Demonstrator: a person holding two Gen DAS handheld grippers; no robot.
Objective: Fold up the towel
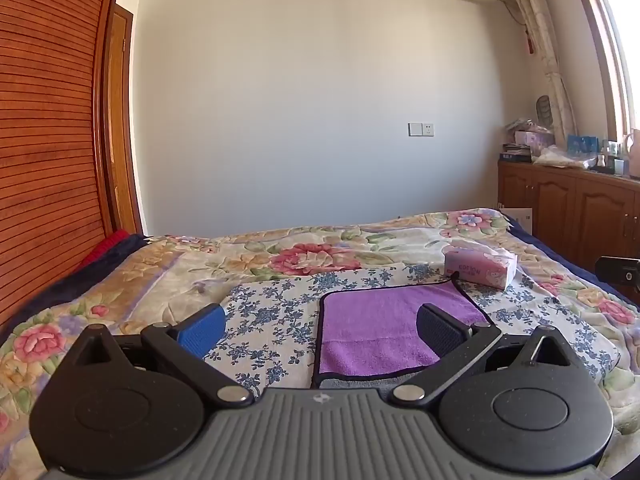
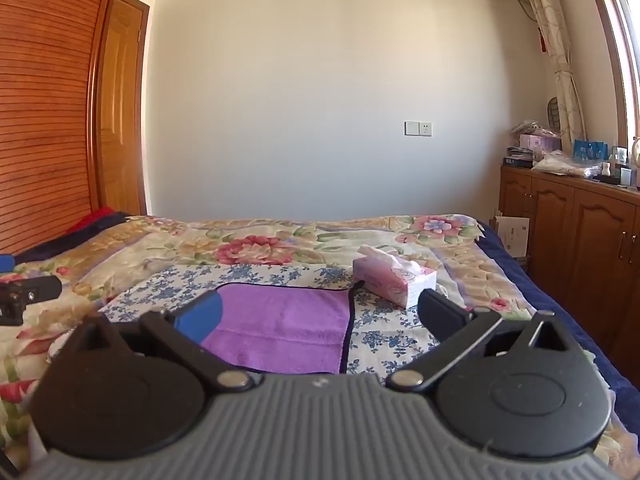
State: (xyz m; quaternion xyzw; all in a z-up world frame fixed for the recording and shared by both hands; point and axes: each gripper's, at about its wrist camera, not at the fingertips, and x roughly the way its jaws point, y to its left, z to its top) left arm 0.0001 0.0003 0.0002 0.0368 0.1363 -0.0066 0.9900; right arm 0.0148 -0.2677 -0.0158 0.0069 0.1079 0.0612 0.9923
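A purple towel (image 1: pixel 384 328) with a dark border lies flat on a blue-flowered cloth (image 1: pixel 272 312) on the bed; it looks folded over, with a grey layer showing at its near edge. It also shows in the right wrist view (image 2: pixel 284 328). My left gripper (image 1: pixel 320 332) is open and empty, just before the towel's near left edge. My right gripper (image 2: pixel 320 320) is open and empty, over the towel's near right part. The right gripper's body shows at the far right of the left wrist view (image 1: pixel 618 272); the left gripper's body shows at the left of the right wrist view (image 2: pixel 28 292).
A pink tissue box (image 1: pixel 480 266) stands on the bed just past the towel's far right corner, also in the right wrist view (image 2: pixel 394 280). A floral quilt (image 1: pixel 304 252) covers the bed. Wooden cabinets (image 2: pixel 580 240) with clutter on top stand at the right; a slatted wooden door (image 1: pixel 44 120) at the left.
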